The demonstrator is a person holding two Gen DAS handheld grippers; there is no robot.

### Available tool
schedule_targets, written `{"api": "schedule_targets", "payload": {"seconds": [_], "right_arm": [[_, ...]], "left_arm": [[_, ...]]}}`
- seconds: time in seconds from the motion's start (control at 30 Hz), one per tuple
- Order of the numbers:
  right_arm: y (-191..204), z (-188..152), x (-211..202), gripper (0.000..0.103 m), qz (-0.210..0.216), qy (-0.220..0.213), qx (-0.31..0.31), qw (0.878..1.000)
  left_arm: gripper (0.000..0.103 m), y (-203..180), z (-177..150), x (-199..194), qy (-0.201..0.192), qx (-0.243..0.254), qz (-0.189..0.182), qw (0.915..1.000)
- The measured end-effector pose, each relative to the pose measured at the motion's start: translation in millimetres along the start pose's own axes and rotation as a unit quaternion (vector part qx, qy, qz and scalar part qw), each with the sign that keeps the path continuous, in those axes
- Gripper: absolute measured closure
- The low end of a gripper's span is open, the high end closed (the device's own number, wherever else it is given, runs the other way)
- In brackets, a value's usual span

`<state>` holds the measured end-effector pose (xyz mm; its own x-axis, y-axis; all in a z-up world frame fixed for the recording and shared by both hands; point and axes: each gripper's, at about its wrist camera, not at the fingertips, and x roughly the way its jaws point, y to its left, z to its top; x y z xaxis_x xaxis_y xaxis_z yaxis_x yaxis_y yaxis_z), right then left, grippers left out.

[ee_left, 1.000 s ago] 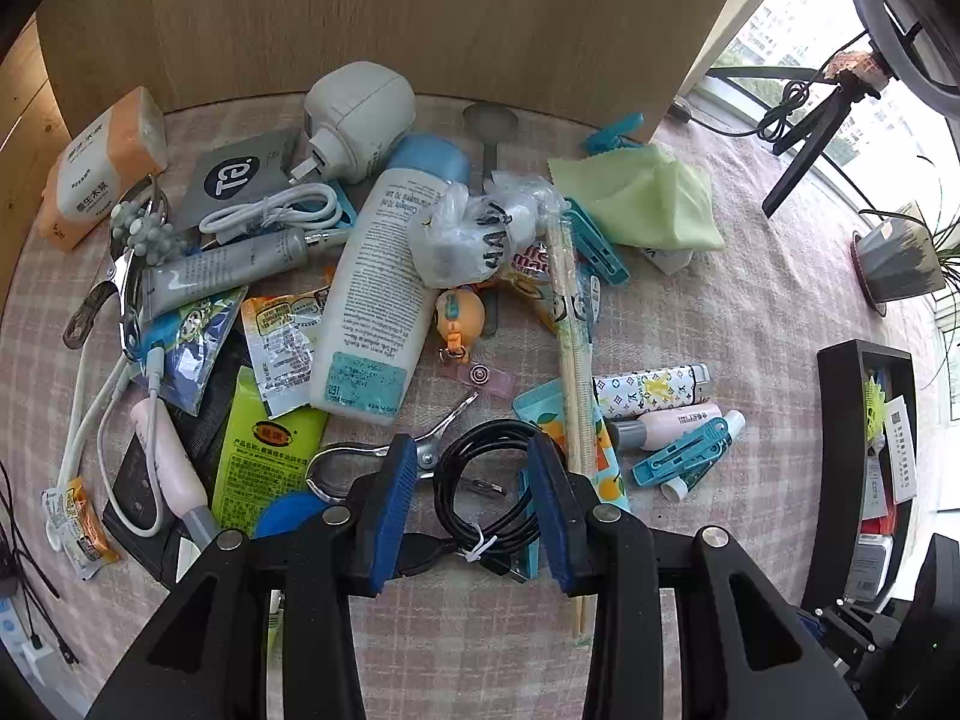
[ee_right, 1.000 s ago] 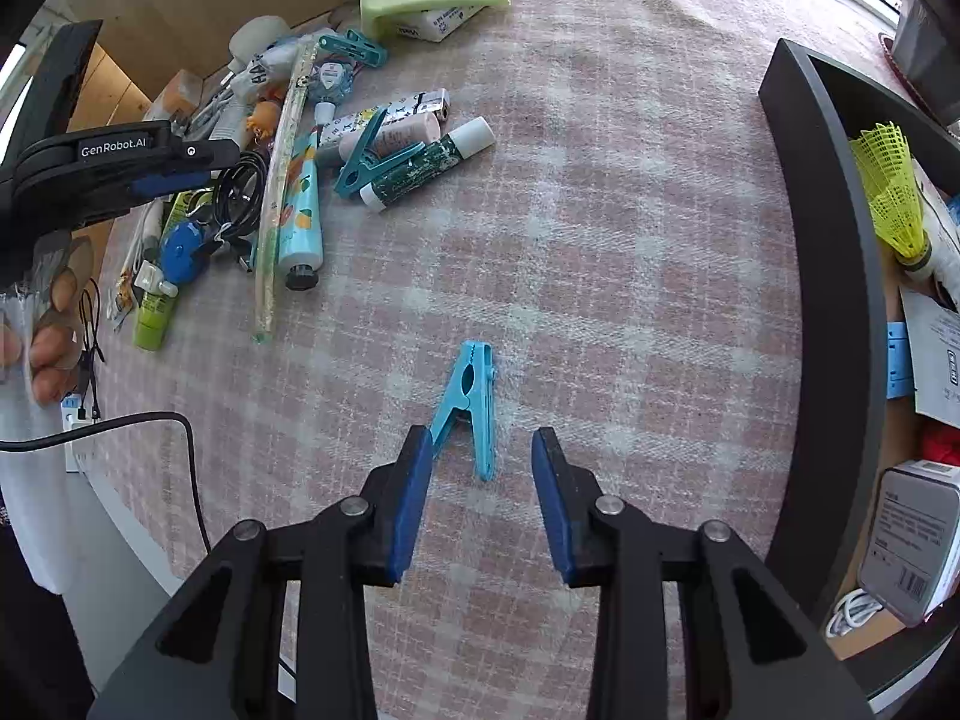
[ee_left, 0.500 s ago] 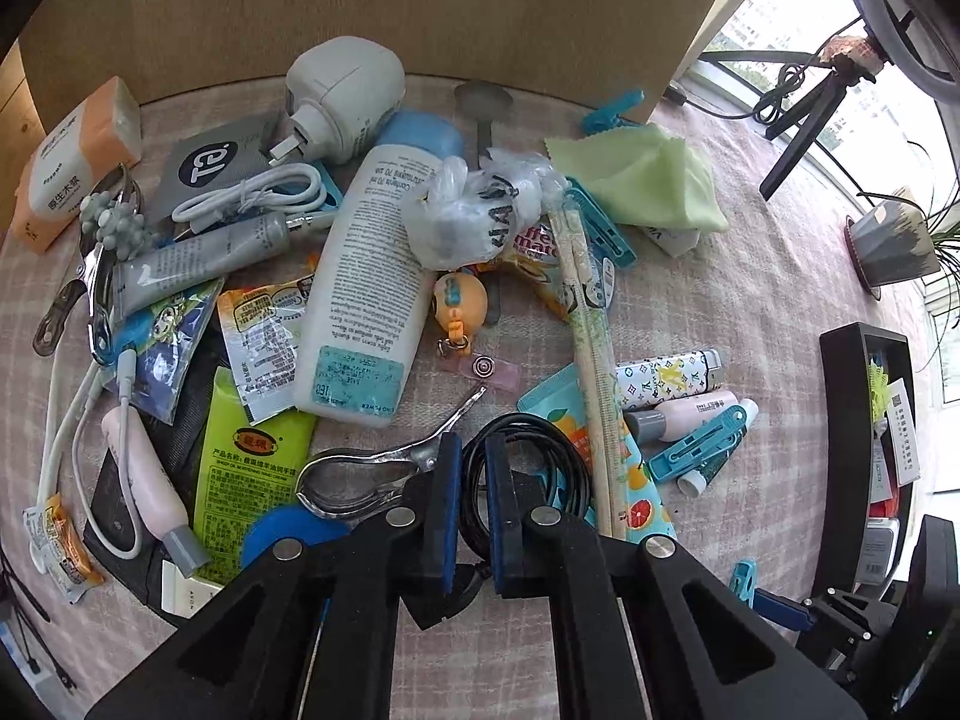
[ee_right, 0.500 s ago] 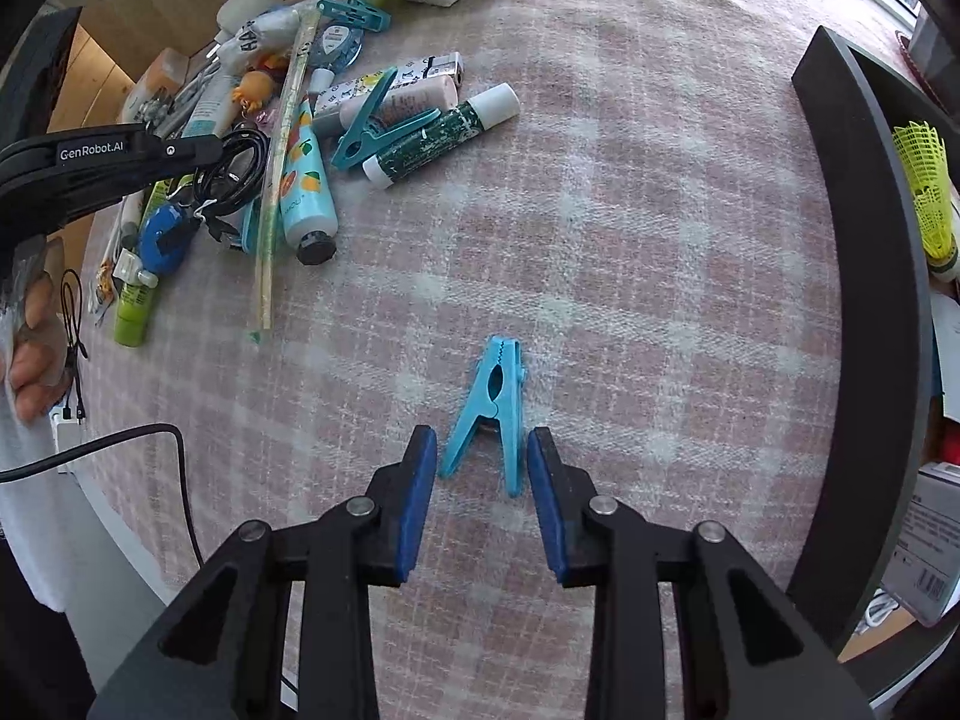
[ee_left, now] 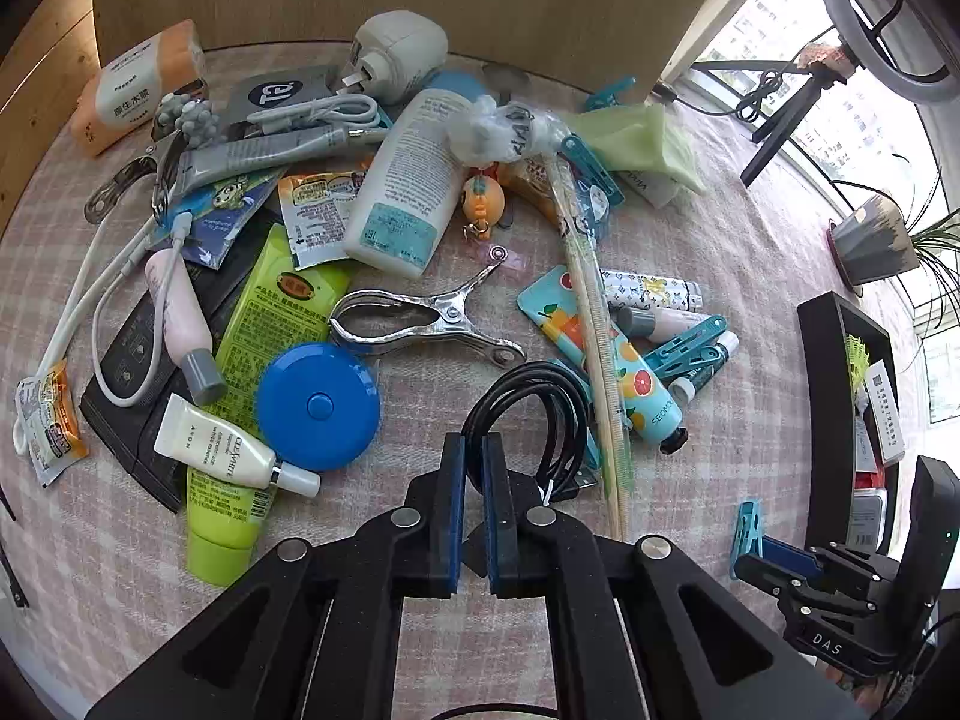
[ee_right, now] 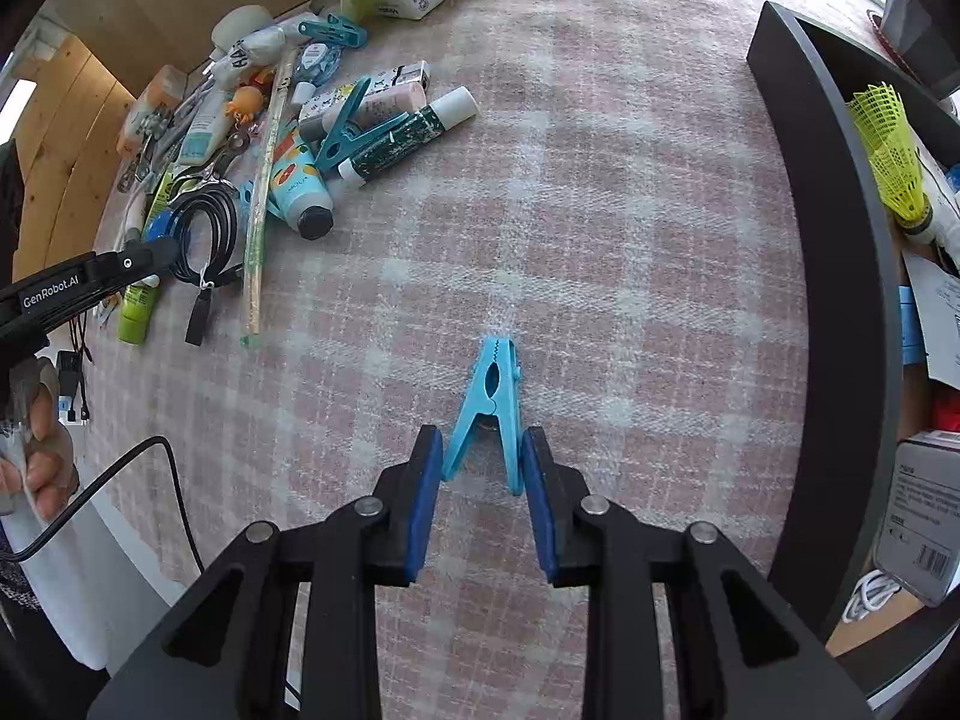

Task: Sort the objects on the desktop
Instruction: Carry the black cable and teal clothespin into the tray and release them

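Since the earlier frame, the left gripper [ee_left: 474,462] has closed from wide open to nearly shut, with a strand of the coiled black cable [ee_left: 531,414] pinched between its pads. The right gripper [ee_right: 483,468] has narrowed by a small amount around the blue clothespin [ee_right: 491,402].

Left side: the cable lies at the near edge of the clutter on the checked tablecloth [ee_left: 750,276], just beside the blue tape measure [ee_left: 318,405] and the wooden chopsticks [ee_left: 594,324]. Expect a light, limp load. The coil, tied with a white band, will likely sag and swing when raised. Its plug end may drag across neighbouring items; lift straight up.

Right side: the clothespin lies alone on open cloth, well apart from the pile and near the black organizer tray [ee_right: 840,276]. The jaws stand about half open, pads against the two handle legs. Treat it as light, rigid, smooth plastic. Squeezing the legs opens its spring, so it could slip; gripping nearer the pivot appears safer.
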<state>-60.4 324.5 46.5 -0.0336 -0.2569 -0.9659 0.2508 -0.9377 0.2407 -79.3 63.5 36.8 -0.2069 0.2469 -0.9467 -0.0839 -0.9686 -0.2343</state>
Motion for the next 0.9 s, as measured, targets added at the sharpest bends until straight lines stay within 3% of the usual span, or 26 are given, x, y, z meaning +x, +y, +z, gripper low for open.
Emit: {"api": "schedule_targets", "payload": {"seconds": [0.13, 0.2, 0.3, 0.37, 0.4, 0.67, 0.7, 0.73, 0.9], "right_arm": [[-1.0, -5.7, -3.4, 0.076, -0.002, -0.002, -0.006, 1.0], [4.3, -6.4, -2.1, 0.076, -0.005, -0.002, -0.007, 1.0], [19.5, -7.2, 2.4, 0.076, -0.011, -0.003, -0.009, 1.0], [21.4, -9.4, 4.0, 0.076, -0.009, -0.002, -0.007, 1.0], [20.4, -11.1, 3.4, 0.076, -0.007, -0.004, -0.004, 1.0], [2.3, -36.8, -25.1, 0.077, 0.011, -0.036, 0.013, 0.999], [-0.3, -40.0, -30.3, 0.078, 0.016, -0.043, 0.017, 0.999], [-2.1, -43.0, -36.3, 0.098, 0.022, -0.046, 0.022, 0.998], [-21.6, -53.0, -47.3, 0.099, 0.028, -0.059, 0.033, 0.997]], "left_arm": [[0.073, 7.9, -2.0, 4.0, -0.001, -0.025, 0.0, 0.9997], [0.072, 9.3, -0.7, 8.2, 0.0, -0.034, 0.001, 0.9994], [0.073, 8.0, 0.0, 21.2, 0.014, -0.038, 0.003, 0.9992], [0.078, 5.6, 0.3, 22.2, -0.002, -0.036, 0.006, 0.9993], [0.093, 4.6, 0.7, 23.9, -0.004, -0.033, 0.017, 0.9993], [0.096, 17.4, -20.5, 9.5, -0.015, -0.07, -0.013, 0.9973], [0.097, 17.4, -25.4, 4.7, -0.02, -0.072, -0.017, 0.997], [0.097, 16.8, -30.0, 0.1, -0.024, -0.072, -0.02, 0.9969], [0.097, 8.4, -51.4, -20.0, -0.042, -0.066, -0.028, 0.9965]]}}
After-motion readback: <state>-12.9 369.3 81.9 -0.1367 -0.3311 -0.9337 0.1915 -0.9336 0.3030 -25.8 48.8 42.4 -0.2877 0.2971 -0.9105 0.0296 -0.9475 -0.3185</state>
